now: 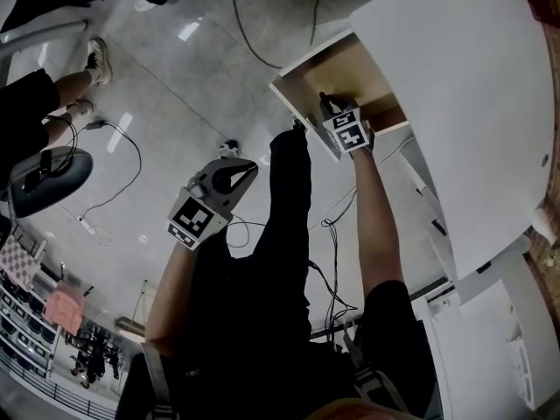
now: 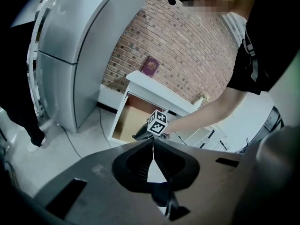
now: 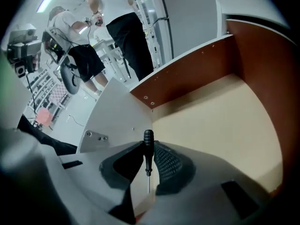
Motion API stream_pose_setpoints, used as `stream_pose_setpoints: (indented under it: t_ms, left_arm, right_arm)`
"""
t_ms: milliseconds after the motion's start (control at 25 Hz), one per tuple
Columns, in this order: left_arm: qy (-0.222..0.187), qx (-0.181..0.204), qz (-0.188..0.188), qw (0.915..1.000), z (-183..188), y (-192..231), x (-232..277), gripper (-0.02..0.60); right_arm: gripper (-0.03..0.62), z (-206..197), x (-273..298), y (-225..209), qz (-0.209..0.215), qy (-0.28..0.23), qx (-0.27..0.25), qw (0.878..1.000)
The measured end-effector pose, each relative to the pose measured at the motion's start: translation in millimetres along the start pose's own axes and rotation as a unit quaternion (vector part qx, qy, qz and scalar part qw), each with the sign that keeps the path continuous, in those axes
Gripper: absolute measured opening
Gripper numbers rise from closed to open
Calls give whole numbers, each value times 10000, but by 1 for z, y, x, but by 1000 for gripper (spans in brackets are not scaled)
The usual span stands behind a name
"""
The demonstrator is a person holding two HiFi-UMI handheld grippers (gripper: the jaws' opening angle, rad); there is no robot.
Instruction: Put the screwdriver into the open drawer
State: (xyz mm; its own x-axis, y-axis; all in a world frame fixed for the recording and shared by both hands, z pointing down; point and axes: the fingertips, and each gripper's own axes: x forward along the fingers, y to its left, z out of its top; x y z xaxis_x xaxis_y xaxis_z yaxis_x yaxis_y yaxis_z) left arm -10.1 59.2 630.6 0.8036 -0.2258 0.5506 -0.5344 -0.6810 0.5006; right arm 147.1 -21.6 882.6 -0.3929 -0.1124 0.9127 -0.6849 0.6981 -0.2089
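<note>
Now, at centre left: the left gripper hangs over the bare floor, well apart from the furniture.
Left jaws: pressed together at the tips with nothing between them, as its own view shows; it has no part in this step.
Upper middle: the drawer stands pulled out, its pale wooden bottom bare as far as I can see.
Right gripper: the right gripper reaches over the drawer's front edge, above the inside.
Right jaws: closed tight on the screwdriver, pinching it low on the black handle, the thin metal shaft running back towards the camera.
Right side: the white cabinet that carries the drawer fills the upper right.
Done so far: I'd say the pick-up and the carry are finished, since the tool is held over the open drawer.
Left to do: lower it to the bottom, open the jaws and draw the gripper out.
</note>
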Motion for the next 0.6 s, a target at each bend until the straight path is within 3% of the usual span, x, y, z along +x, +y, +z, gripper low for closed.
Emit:
stream_pose_setpoints:
  t_ms: [320,600]
  left_arm:
    - [157,-70,25,9998,-21,8,12,17]
    - [128,-154,43,9998,-29,9,18,17]
  right_arm:
    - [123,-15,35,-2,19,465,-633,9969]
    - [123,-21,51,-6,28,657,-744,9951]
